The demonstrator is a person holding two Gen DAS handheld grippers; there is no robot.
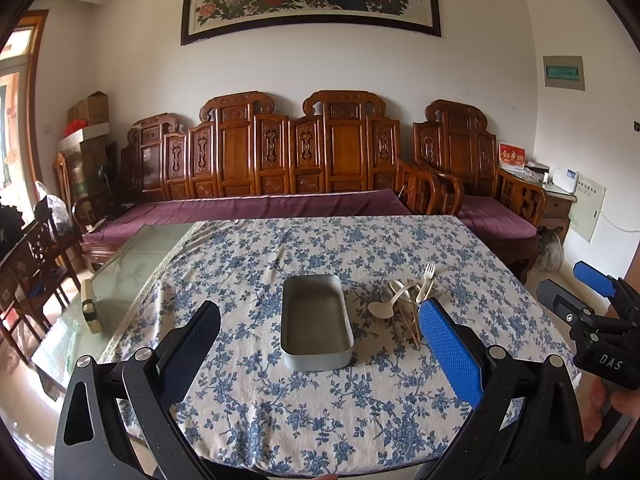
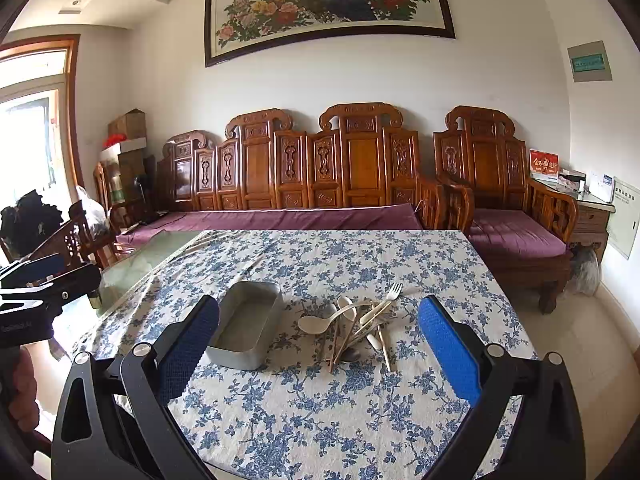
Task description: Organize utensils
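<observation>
The utensil pile [image 2: 356, 326] (fork, spoons and chopsticks, crossed and overlapping) lies on the table [image 2: 320, 420] just right of the empty metal tin [image 2: 246, 330]. Both the left gripper [image 1: 320, 344] and right gripper [image 2: 320, 344] hover with jaws wide, holding nothing. Risk: closing on the tangle may lift several pieces, or drag neighbours and bunch the tablecloth [image 2: 360, 256].

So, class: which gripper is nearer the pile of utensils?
Right. The right gripper frames the pile of utensils head-on; the left gripper faces the metal tray beside it.
</observation>
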